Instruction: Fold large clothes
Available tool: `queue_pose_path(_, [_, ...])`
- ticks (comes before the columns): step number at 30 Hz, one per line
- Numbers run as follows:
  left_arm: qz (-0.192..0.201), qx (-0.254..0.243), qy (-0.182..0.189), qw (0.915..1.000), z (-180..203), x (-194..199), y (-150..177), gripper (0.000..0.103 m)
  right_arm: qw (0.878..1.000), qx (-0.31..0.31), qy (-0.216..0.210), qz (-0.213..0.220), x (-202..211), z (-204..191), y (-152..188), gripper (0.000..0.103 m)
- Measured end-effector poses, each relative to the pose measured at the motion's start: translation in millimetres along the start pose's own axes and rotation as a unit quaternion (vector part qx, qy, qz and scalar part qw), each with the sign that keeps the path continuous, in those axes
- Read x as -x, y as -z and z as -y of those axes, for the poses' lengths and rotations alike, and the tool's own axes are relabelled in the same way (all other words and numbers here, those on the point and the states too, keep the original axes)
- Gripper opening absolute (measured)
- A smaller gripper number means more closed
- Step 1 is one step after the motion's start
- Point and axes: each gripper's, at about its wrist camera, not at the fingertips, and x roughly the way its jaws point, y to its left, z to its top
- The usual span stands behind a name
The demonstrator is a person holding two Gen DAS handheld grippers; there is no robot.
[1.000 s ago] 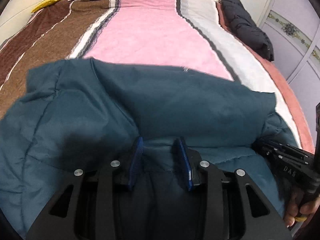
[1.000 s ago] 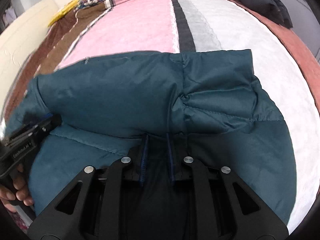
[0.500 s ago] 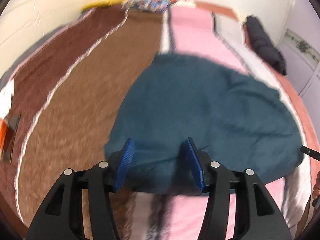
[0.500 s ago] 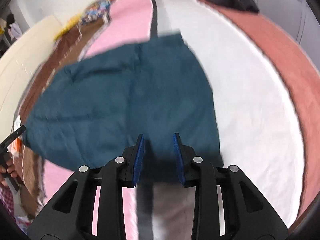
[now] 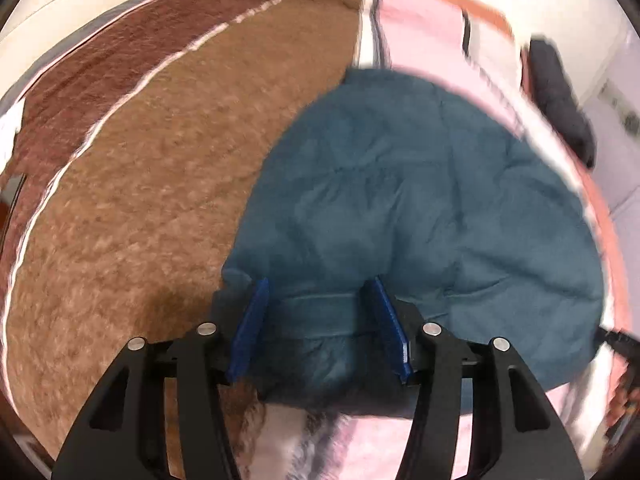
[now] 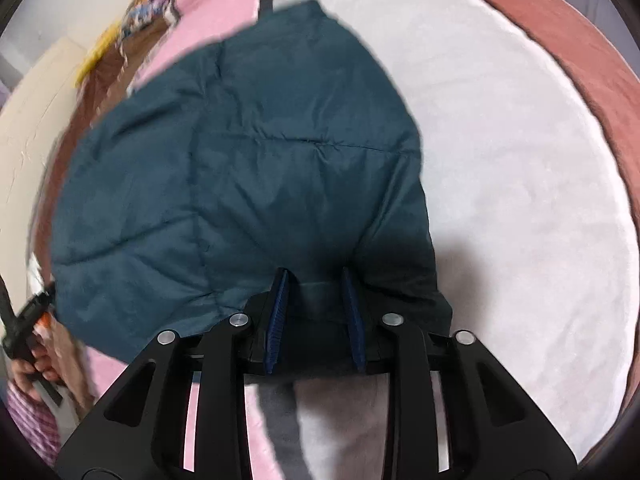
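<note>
A dark teal quilted jacket (image 5: 420,208) lies folded in a rounded bundle on the striped bed; it also shows in the right wrist view (image 6: 240,168). My left gripper (image 5: 318,292) stands at the jacket's near left edge, its blue pads wide apart with a fold of the hem between them. My right gripper (image 6: 314,280) stands at the near right edge, pads apart with the jacket's edge lying between them. Neither pair of pads presses the cloth.
The bed has brown (image 5: 140,200), pink (image 5: 420,20) and white (image 6: 520,180) stripes with a rust border (image 6: 580,40). A black garment (image 5: 560,92) lies at the far right. A patterned pillow (image 6: 148,16) is at the head. The person's hand (image 6: 28,364) holds the other gripper.
Both grippers let go of the jacket and pulled back toward me, so the whole folded bundle came into view. Then both moved forward to its near edge with jaws wider.
</note>
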Motion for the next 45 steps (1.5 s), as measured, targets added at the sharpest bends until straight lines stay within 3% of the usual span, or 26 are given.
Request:
queue_pose_path(4, [0.027, 0.053, 0.047, 0.9971, -12, 38, 15, 0.067, 0.996, -0.06, -0.056, 0.038, 47, 27, 23, 0.063])
queue_pose_path(8, [0.015, 0.123, 0.094, 0.9878, -30, 48, 37, 0.069, 0.982, -0.145, -0.118, 0.012, 51, 59, 50, 0.069])
queue_pose_path(12, [-0.015, 0.191, 0.14, 0.9713, -41, 28, 51, 0.073, 0.965, -0.203, -0.163, -0.015, 34, 71, 61, 0.069])
queue_pose_path(17, [-0.025, 0.214, 0.142, 0.9661, -34, 5, 55, 0.073, 0.949, -0.254, -0.185, -0.03, 2, 78, 54, 0.07])
queue_pose_path(22, [-0.029, 0.261, 0.152, 0.9528, -42, -17, 52, 0.073, 0.94, -0.294, -0.172, -0.028, -22, 82, 50, 0.07])
queue_pose_path(26, [-0.033, 0.279, 0.152, 0.9477, -45, -34, 48, 0.074, 0.94, -0.301, -0.161, -0.007, -29, 78, 42, 0.071])
queue_pose_path(27, [-0.03, 0.282, 0.148, 0.9473, -44, -36, 46, 0.072, 0.941, -0.301, -0.153, -0.003, -28, 78, 42, 0.068])
queue_pose_path(28, [-0.027, 0.285, 0.152, 0.946, -43, -37, 45, 0.067, 0.943, -0.299, -0.148, 0.0, -28, 78, 41, 0.057])
queue_pose_path(29, [-0.023, 0.282, 0.155, 0.9465, -41, -37, 43, 0.055, 0.943, -0.296, -0.152, 0.004, -29, 76, 41, 0.048])
queue_pose_path(30, [-0.017, 0.275, 0.146, 0.9501, -38, -34, 42, 0.044, 0.944, -0.293, -0.154, 0.008, -28, 76, 41, 0.044])
queue_pose_path(33, [-0.005, 0.248, 0.146, 0.9578, -34, -23, 39, 0.028, 0.95, -0.272, -0.154, 0.019, -20, 73, 43, 0.03])
queue_pose_path(38, [0.017, 0.201, 0.135, 0.9702, -27, 5, 44, 0.021, 0.961, -0.235, -0.141, 0.032, 3, 60, 51, 0.021])
queue_pose_path(45, [0.0, 0.196, 0.156, 0.9681, -45, 52, 77, 0.021, 0.967, -0.216, -0.134, 0.01, 41, 61, 95, 0.021])
